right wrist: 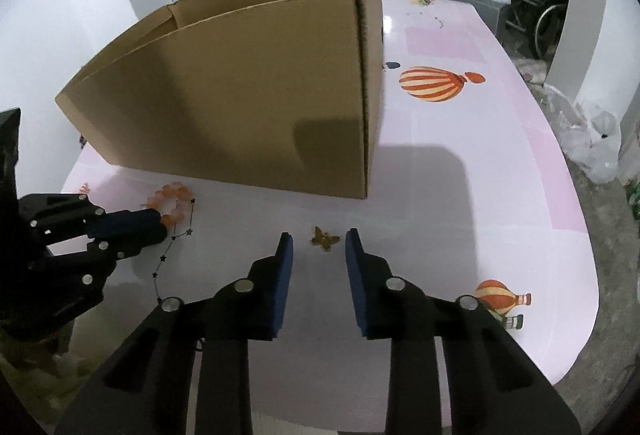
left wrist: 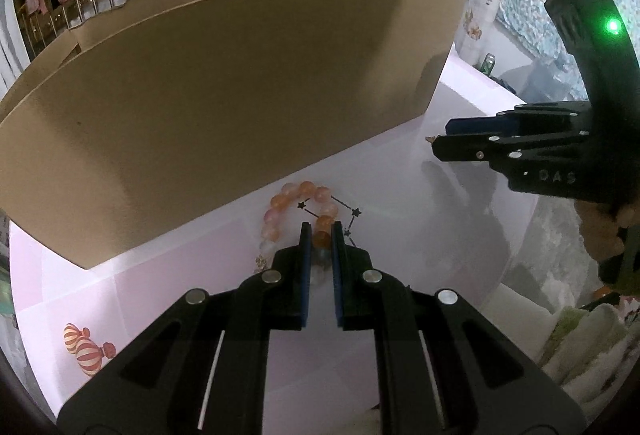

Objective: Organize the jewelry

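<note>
Orange and pink beads of the bracelet (left wrist: 298,213) lie on your table (right wrist: 460,195), just in front of the cardboard box (right wrist: 248,95) that stands toward the table's far left edge. Your left gripper (left wrist: 321,235) is clenched on one orange bead at the bracelet's near side, the blue pads (left wrist: 306,255) pressing it from both sides. A thin chain with small dark stars (right wrist: 176,247) runs across the bracelet and trails toward the near edge of the table. Your right gripper (right wrist: 319,239) is released, its jaws spread wide and holding nothing; a small gold butterfly charm (right wrist: 324,238) lies on the table between its fingertips, though you cannot tell whether the pads touch it. The butterfly sits well to the right of the bracelet, near the box's front right corner. Striped balloon prints (right wrist: 434,83) decorate the pink tabletop beyond it.
</note>
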A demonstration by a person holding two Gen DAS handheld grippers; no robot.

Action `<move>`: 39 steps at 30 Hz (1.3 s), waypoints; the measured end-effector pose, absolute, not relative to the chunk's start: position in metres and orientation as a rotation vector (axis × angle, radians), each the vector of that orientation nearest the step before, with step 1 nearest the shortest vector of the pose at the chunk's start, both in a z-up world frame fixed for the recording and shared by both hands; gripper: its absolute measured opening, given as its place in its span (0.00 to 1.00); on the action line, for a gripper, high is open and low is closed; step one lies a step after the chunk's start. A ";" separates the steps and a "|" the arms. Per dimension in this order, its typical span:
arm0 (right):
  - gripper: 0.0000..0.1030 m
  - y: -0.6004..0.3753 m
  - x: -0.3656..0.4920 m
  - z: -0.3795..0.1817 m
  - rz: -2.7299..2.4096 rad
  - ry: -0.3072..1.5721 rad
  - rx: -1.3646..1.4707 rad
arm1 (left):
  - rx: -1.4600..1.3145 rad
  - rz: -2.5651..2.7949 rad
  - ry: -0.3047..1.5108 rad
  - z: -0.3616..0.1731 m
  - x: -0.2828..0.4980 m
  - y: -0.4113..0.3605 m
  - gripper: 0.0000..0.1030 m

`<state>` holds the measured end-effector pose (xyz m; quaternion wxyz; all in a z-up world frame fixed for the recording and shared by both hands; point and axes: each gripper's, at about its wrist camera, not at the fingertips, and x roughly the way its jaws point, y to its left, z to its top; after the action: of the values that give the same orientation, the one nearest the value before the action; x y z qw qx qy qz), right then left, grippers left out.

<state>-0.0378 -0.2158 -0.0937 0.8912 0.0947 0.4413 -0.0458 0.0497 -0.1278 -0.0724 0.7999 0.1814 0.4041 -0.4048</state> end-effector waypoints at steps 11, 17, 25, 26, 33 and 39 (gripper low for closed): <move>0.15 -0.209 -0.032 -0.094 -0.109 0.907 0.122 | 0.387 -0.870 0.865 -0.073 0.048 -0.125 0.08; 0.11 -0.204 -0.031 -0.094 -0.100 0.908 0.101 | 0.395 -0.870 0.862 -0.073 0.047 -0.128 0.08; 0.08 -0.206 -0.030 -0.093 -0.096 0.914 0.119 | 0.396 -0.869 0.862 -0.072 0.047 -0.127 0.08; 0.08 -0.207 -0.030 -0.092 -0.100 0.915 0.128 | 0.396 -0.868 0.862 -0.073 0.047 -0.127 0.08; 0.12 -0.212 -0.038 -0.086 -0.115 0.923 0.183 | 0.393 -0.867 0.864 -0.073 0.047 -0.126 0.08; 0.15 -0.209 -0.037 -0.093 -0.108 0.959 0.203 | 0.388 -0.867 0.864 -0.073 0.047 -0.126 0.08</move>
<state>-0.0366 -0.2088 -0.0932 0.8808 0.0975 0.4605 -0.0517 0.0471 -0.1263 -0.0732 0.8008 0.1810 0.4029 -0.4045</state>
